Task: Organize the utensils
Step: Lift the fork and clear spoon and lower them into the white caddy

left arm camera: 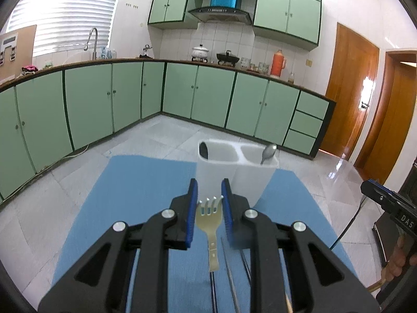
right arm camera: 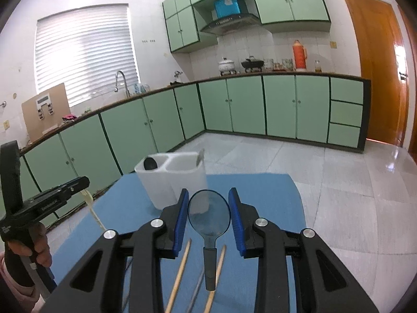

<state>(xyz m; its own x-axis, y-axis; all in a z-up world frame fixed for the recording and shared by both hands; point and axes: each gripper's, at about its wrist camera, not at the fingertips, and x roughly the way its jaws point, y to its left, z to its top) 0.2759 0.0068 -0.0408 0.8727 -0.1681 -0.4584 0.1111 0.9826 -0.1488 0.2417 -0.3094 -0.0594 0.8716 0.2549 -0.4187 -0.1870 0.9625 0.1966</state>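
The left gripper [left arm camera: 209, 203] is clamped across the head of a pale, cream-coloured plastic fork [left arm camera: 209, 217]. The blue pads [left arm camera: 192, 211] bear on the two edges of the head, the tines point forward and the handle trails back under the tool. In the right wrist view the fork hangs from the closed jaws clear of the blue mat [right arm camera: 260, 190], so it is judged to be lifted, not resting. A grip at the head leaves the handle free, presumably so that it can be lowered first into a holder.

The right gripper [right arm camera: 208, 208] is held with its jaws apart. Between them, but with a visible gap on each side, lies a translucent grey plastic spoon with a round bowl and dark handle [right arm camera: 209, 215]. It appears to lie on the mat, untouched. A pair of light wooden chopsticks [right arm camera: 179, 271] lies beside it, one stick on each side of the handle, and a thin metal utensil [right arm camera: 196, 290] lies between them.

The white two-compartment plastic utensil holder [left arm camera: 235, 172] stands upright at the far end of the mat, ahead of both tools. A black utensil [left arm camera: 203, 150] stands in its left compartment and a metal spoon [left arm camera: 268, 152] leans in the right one, which suggests sorting by type. The fork is judged to be on its way to the holder; which compartment is intended cannot be told.
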